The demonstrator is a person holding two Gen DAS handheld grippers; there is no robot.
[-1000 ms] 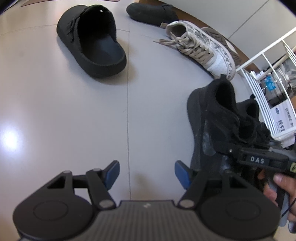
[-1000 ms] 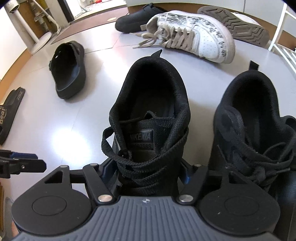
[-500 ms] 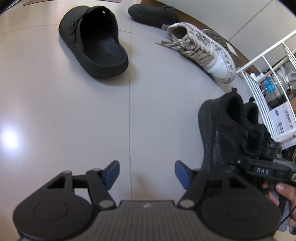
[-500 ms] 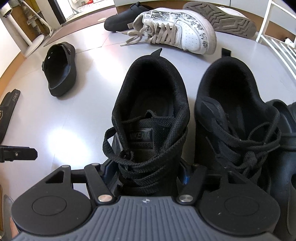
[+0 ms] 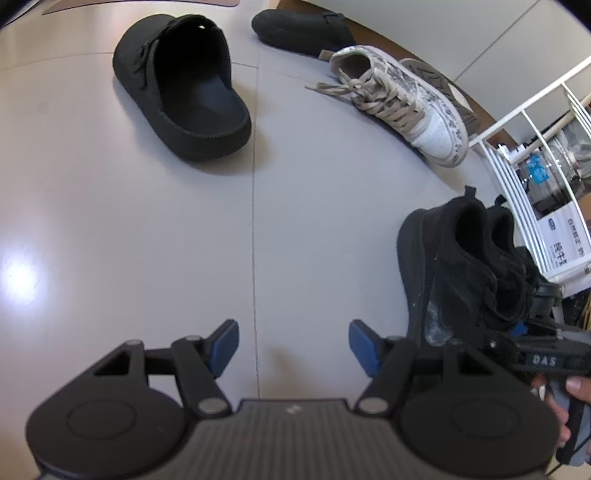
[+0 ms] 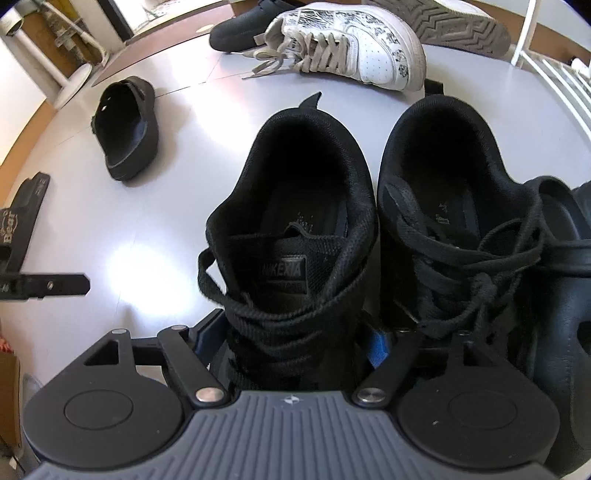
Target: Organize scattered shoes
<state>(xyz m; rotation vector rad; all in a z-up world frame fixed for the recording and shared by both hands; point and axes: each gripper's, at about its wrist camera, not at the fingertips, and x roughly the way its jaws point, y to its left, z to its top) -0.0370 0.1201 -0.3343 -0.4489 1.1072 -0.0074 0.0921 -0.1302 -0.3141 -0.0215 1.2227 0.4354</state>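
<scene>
Presently, left wrist view: the left tongs hang open over bare pale floor, blue pads apart, nothing between them. Up-left of them a black clog lies on the floor with its heel end open toward the camera; a second dark clog sits beyond it near the wall. To its right a white patterned sneaker with tan laces rests on the floor, and a sole-up shoe lies just behind it. At right, two black sneakers stand side by side — the nearer black sneaker touching its mate — close to a white wire rack. A hand grips the handle of the other tool at the right edge. Right wrist view: the right tongs straddle the laced front of the nearer black sneaker, and their jaws are opening — the shoe is between them, a sliver of blue pad showing on the right side. The mate stands just beside it, sides touching, with another black shoe against its far side. Farther off lie the black clog, the white patterned sneaker and a black slide at the left edge.
</scene>
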